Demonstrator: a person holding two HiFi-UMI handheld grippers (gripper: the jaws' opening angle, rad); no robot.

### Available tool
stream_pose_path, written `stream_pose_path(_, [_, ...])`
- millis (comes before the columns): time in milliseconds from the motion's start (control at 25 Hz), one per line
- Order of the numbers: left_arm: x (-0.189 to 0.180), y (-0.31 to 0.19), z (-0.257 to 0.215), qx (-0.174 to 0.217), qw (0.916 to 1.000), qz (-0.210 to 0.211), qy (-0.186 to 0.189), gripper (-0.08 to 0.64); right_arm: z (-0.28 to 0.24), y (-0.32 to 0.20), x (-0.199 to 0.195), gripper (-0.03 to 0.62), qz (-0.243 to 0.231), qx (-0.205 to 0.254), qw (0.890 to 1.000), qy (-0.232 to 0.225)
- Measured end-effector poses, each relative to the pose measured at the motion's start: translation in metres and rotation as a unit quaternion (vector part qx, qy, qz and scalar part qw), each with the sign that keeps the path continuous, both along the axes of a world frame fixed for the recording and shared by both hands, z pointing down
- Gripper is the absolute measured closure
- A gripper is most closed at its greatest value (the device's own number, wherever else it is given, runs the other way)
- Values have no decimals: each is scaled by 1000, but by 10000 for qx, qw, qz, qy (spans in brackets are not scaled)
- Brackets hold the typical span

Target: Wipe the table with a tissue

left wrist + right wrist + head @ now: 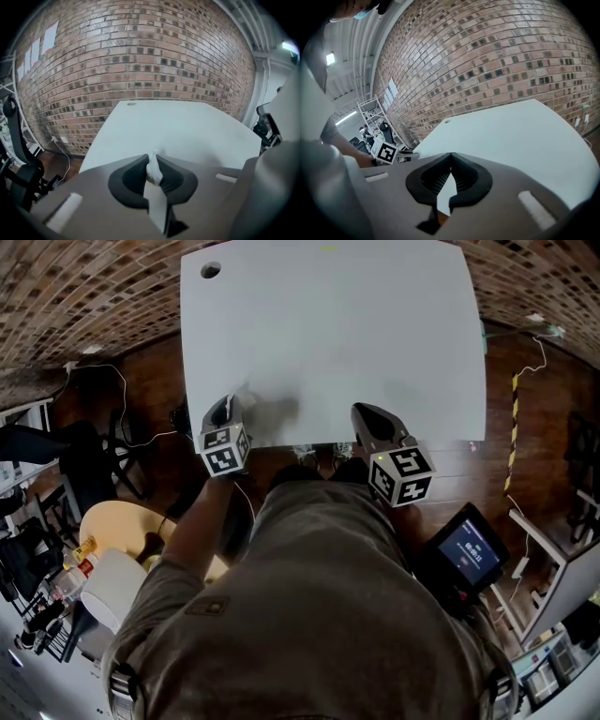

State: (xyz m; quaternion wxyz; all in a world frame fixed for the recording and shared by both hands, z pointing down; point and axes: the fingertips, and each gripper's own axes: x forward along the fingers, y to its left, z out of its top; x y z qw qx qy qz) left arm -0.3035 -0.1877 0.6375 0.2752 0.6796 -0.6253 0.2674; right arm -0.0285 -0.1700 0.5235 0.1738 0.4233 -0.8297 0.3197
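Brick wall (140, 56) runs behind a white table (328, 343), w/ dark wood floor (150, 381) around it. Tabletop is bare apart from a small round hole (210, 270) near the far left corner.

Both grippers sit at the table's near edge, by the person's body. L gripper (225, 411) is over the near left corner, marker cube (225, 451) hanging just off the edge. R gripper (367, 418) is further along the same edge toward the right, well apart from the L one, its cube (401, 474) also off the table.

L gripper view: L gripper (152, 155) has its jaws closed tight on a tissue (154, 171). It's a small white crumpled wad pinched btwn the dark pads, w/ a bit poking out past the tips toward the tabletop. Can't tell if it touches the surface.

R gripper view: R gripper (452, 153) has its tips pressed together w/ nothing btwn them; only white table shows through the gap behind the tips. L cube (386, 152) shows at the left of that view.

Off the table: small screen (469, 549) on the floor to the right, and a round wooden side table (122, 517) to the left.
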Motion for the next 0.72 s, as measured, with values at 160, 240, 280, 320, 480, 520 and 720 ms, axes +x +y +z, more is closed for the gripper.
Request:
stream_pose_path(160, [15, 0, 6, -3, 9999, 132, 30, 532, 4, 1, 4, 579, 12, 11, 10000, -12])
stream_pose_path(240, [33, -3, 9, 7, 9995, 296, 71, 532, 6, 3, 7, 578, 31, 14, 10000, 0])
stream_pose_path(280, [41, -5, 9, 16, 9992, 386, 77, 531, 6, 3, 8, 579, 39, 9, 10000, -1])
stream_pose_path(320, [47, -7, 8, 20, 9988, 478, 68, 532, 7, 3, 6, 579, 42, 1, 10000, -6])
stream_pose_path(480, [77, -6, 5, -48, 9966, 822, 87, 532, 2, 7, 8, 578, 29, -32, 10000, -8])
stream_pose_path(520, [86, -4, 4, -49, 9958, 910, 80, 532, -2, 10, 13, 580, 35, -21, 10000, -8])
stream_pose_path(720, [112, -1, 1, -33, 9937, 1121, 8, 532, -10, 19, 33, 580, 63, 44, 10000, -34])
